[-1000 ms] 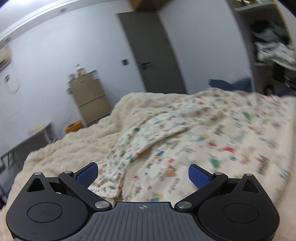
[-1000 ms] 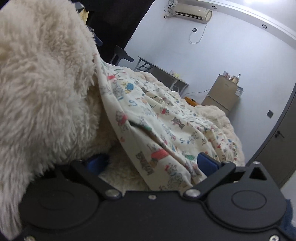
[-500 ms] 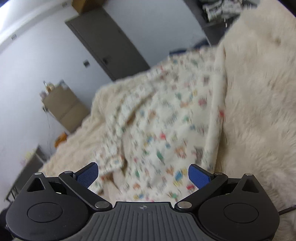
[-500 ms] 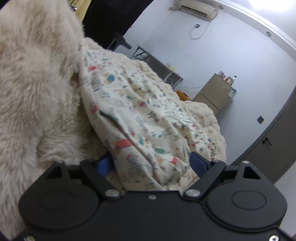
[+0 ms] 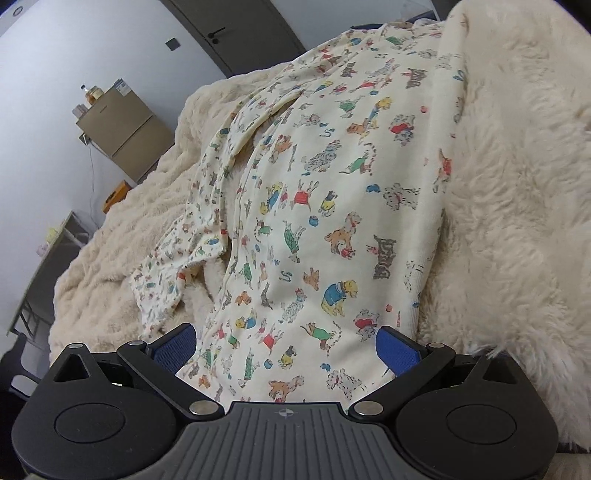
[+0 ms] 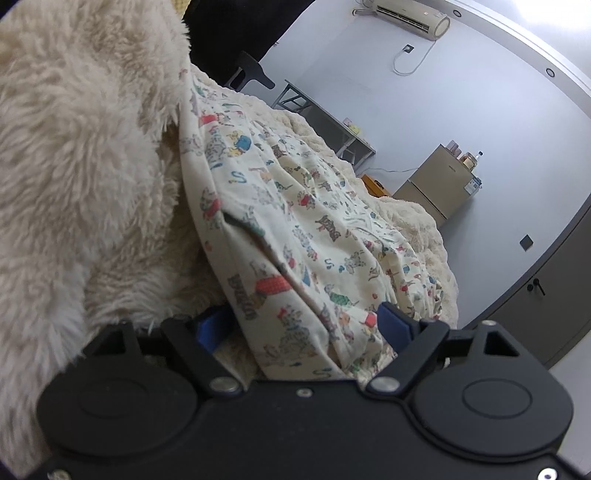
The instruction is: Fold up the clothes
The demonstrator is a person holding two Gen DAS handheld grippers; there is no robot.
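A: Nearest first. Our left gripper [image 5: 284,345] has its blue fingers [image 5: 397,349] spread wide, and the near hem of the printed garment [image 5: 332,206] lies between them. Pads not pressing; nothing held.

B: Same on our side. The right gripper [image 6: 301,325] straddles a bunched corner of the garment [image 6: 295,240], fingers well apart. The left pad sits half behind the cloth, so we cannot say for sure whether it touches. We read it as no grip yet.

A: Middle ground: the garment lies front-up on the fluffy cream blanket [image 5: 517,184] covering the bed. The body is mostly flat. One sleeve [image 5: 184,258] trails off to the left, rumpled and partly doubled over.

B: So, progress: spread out, not folded. We see no crease or tucked sleeve anywhere. Nearly everything is left: grip the hem corners, fold sleeves in, fold the body over.

A: Far off: small fridge [image 5: 122,129], grey door [image 5: 236,26], desk [image 6: 325,118] by the wall.
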